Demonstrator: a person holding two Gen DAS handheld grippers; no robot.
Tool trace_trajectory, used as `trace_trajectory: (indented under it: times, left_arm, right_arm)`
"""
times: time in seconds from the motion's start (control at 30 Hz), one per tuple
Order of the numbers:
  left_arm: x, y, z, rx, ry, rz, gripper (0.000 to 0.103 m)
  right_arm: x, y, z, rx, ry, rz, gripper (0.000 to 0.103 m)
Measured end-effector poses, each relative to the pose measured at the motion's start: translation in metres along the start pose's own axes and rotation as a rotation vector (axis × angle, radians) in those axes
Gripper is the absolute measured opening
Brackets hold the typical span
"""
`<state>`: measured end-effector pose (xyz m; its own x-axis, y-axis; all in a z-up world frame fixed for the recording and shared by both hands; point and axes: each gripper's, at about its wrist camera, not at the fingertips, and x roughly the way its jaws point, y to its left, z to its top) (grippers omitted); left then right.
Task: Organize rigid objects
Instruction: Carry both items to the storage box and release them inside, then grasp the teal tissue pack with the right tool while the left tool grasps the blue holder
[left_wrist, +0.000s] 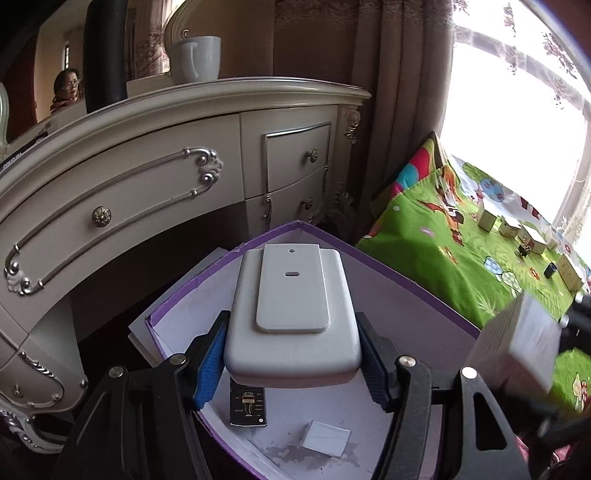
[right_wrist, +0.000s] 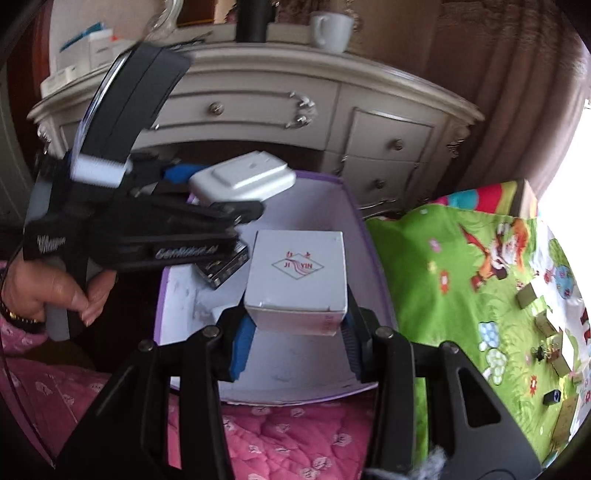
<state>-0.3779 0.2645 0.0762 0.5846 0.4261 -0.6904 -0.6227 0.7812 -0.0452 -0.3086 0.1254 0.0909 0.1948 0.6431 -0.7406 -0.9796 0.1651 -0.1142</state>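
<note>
My left gripper (left_wrist: 291, 363) is shut on a grey plastic case (left_wrist: 291, 314) and holds it above the open purple box (left_wrist: 406, 280). The case also shows in the right wrist view (right_wrist: 243, 179), with the left gripper (right_wrist: 207, 192) beside it. My right gripper (right_wrist: 295, 341) is shut on a white carton (right_wrist: 297, 275) with a red diamond logo, held over the same purple box (right_wrist: 364, 236). The carton shows blurred at the right of the left wrist view (left_wrist: 517, 343). On the box floor lie a small black packet (left_wrist: 248, 406) and a small white square (left_wrist: 327, 438).
A cream dresser (left_wrist: 147, 155) with drawers stands behind the box, with a white mug (left_wrist: 195, 57) on top. A green cartoon mat (right_wrist: 461, 277) lies to the right with several small boxes (left_wrist: 517, 229) on it. A pink quilt (right_wrist: 295, 435) lies in front.
</note>
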Motion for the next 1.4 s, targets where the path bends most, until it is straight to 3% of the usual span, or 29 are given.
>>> trace_trajectory:
  times: [0.17,0.27,0.33,0.4,0.43,0.63,0.83,1.03,1.13,1.27,1.4]
  left_arm:
    - [0.0,0.007,-0.001,-0.019,-0.005,0.006,0.065]
    - [-0.004,0.009,0.002,-0.026,-0.028,0.04,0.075]
    - [-0.006,0.01,0.003,-0.031,-0.041,0.063,0.086]
    - [-0.011,0.011,0.006,-0.036,-0.062,0.088,0.087]
    - [-0.013,0.01,0.007,-0.036,-0.07,0.089,0.087]
    - [-0.017,-0.012,0.016,-0.002,-0.078,0.041,0.088]
    - [-0.007,-0.085,0.021,0.135,-0.004,-0.135,0.088]
    - [0.032,-0.214,0.012,0.346,0.166,-0.41,0.088]
    - [0.051,-0.273,0.004,0.435,0.186,-0.438,0.088]
    - [0.082,-0.336,-0.006,0.475,0.226,-0.481,0.088]
    - [0.106,-0.382,-0.015,0.525,0.262,-0.475,0.088]
  right_arm:
    - [0.01,0.011,-0.004,-0.032,0.023,0.022,0.046]
    - [0.01,0.014,-0.002,-0.04,0.002,0.032,0.047]
    - [0.008,0.013,-0.002,-0.042,-0.02,0.036,0.051]
    - [0.003,0.015,-0.002,-0.041,-0.037,0.026,0.066]
    - [-0.001,0.013,-0.003,-0.033,-0.055,0.024,0.068]
    - [-0.023,-0.018,-0.015,0.066,-0.116,-0.01,0.075]
    - [-0.041,-0.097,-0.054,0.3,-0.106,-0.172,0.08]
    - [-0.082,-0.199,-0.14,0.641,-0.034,-0.452,0.084]
    - [-0.109,-0.249,-0.196,0.834,-0.021,-0.539,0.084]
    - [-0.149,-0.315,-0.281,1.091,0.023,-0.704,0.084]
    - [-0.167,-0.368,-0.341,1.242,0.081,-0.777,0.084]
